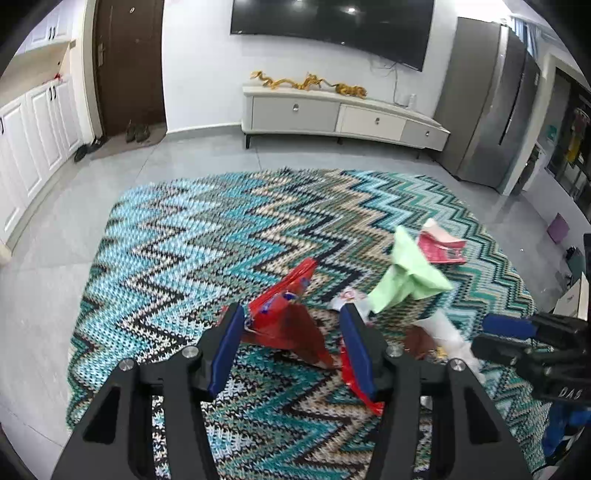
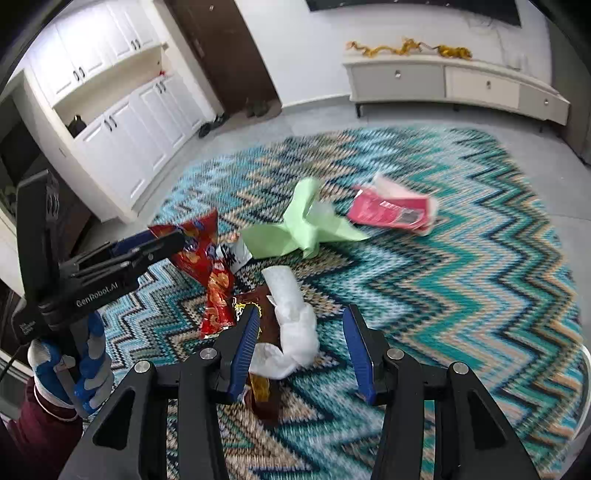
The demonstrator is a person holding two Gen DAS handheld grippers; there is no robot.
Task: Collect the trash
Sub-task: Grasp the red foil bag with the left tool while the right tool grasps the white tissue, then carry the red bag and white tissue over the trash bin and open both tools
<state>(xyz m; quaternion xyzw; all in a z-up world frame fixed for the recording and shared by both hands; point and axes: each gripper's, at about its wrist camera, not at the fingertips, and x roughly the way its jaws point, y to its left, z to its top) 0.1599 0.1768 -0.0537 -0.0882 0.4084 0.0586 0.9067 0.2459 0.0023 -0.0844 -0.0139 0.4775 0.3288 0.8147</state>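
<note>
Trash lies on a zigzag rug (image 1: 192, 236). A red snack bag (image 1: 291, 321) sits between the fingers of my open left gripper (image 1: 291, 332); it also shows in the right wrist view (image 2: 207, 266). A crumpled white tissue (image 2: 295, 325) over a brown wrapper (image 2: 266, 391) lies between the fingers of my open right gripper (image 2: 301, 328). A green paper (image 2: 306, 225) and a pink packet (image 2: 391, 210) lie farther back. The left gripper (image 2: 159, 240) shows from the side in the right wrist view, against the red bag.
A white TV cabinet (image 1: 332, 114) stands against the far wall under a TV (image 1: 332, 26). White cupboards (image 2: 122, 122) and a brown door (image 1: 125, 62) are on the left, a grey fridge (image 1: 487, 103) on the right. Grey tile floor (image 1: 44, 280) surrounds the rug.
</note>
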